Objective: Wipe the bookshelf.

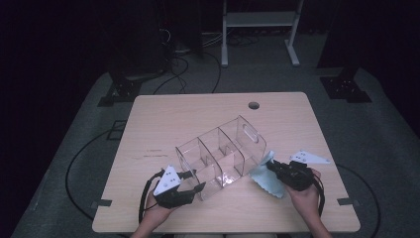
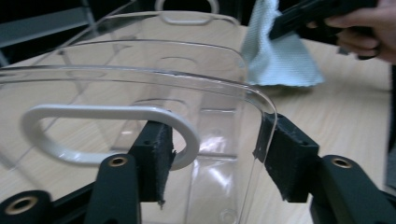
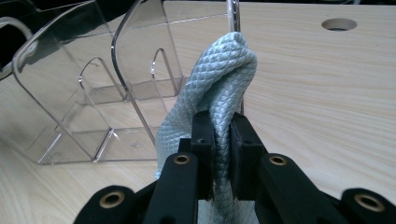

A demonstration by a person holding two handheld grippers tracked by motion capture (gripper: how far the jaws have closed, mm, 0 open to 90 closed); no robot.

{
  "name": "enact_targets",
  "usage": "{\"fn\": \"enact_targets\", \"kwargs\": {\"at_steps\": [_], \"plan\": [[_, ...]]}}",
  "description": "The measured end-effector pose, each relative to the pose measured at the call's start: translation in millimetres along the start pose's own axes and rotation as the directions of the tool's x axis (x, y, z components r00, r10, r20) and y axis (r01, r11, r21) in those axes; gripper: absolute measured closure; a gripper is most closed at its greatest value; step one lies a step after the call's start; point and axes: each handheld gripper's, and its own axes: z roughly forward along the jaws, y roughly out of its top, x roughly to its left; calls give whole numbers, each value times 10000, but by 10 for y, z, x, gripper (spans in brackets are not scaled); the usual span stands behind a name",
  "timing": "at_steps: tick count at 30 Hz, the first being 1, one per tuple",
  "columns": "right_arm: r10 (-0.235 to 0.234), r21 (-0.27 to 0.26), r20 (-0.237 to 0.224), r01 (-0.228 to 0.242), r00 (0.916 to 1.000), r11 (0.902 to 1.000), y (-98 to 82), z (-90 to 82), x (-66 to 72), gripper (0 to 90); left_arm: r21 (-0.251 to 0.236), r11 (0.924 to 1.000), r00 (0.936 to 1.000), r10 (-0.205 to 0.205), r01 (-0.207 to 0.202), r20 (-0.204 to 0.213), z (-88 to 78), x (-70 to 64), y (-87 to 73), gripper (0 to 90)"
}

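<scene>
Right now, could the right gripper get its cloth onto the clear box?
Probably yes. The right gripper is shut on the cloth, which already hangs right by the box wall, with nothing between them. The left gripper straddles the box's far end, out of the way.

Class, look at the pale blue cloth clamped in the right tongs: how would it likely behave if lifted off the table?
The cloth bunches and folds over the right tongs, so it probably hangs floppy. Its woven, textured surface suggests a secure, non-slippery grip. It looks thin, so likely light, trailing against the clear organiser.
</scene>
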Motion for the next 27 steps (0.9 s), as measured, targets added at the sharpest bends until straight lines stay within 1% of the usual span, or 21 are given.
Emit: {"fn": "enact_targets", "kwargs": {"at_steps": [2,4,6,10,13,14,18,22,27], "plan": [[-157,2,-74,157,9998,9999,5,18,44,813,41,9997,9994,-230,232,-275,-47,64,-22,400],[-305,95,-119,306,9995,9995,10,32,94,814,22,9993,9980,-362,363,-519,-80,109,-42,394],[-460,116,-196,462,9987,9989,16,47,136,814,17,9989,9962,-476,479,-723,-113,165,-59,418],[-698,157,-370,704,9969,9974,31,79,219,814,68,9977,9925,-668,679,-1020,-161,287,-77,497],[-820,224,-532,833,9952,9963,46,119,280,814,85,9978,9917,-642,655,-1112,-158,360,-70,544],[-905,225,-553,918,9944,9955,49,130,285,814,135,9980,9917,-597,617,-1138,-151,386,-63,551],[-975,278,-695,996,9928,9946,75,179,334,813,202,9985,9916,-479,507,-1205,-114,444,-41,568],[-1054,294,-746,1078,9916,9937,113,216,356,813,334,9987,9934,-343,382,-1097,-70,480,-11,569],[-1091,345,-733,1119,9913,9931,154,234,352,814,318,9990,9953,-280,311,-929,11,501,19,569]]}}
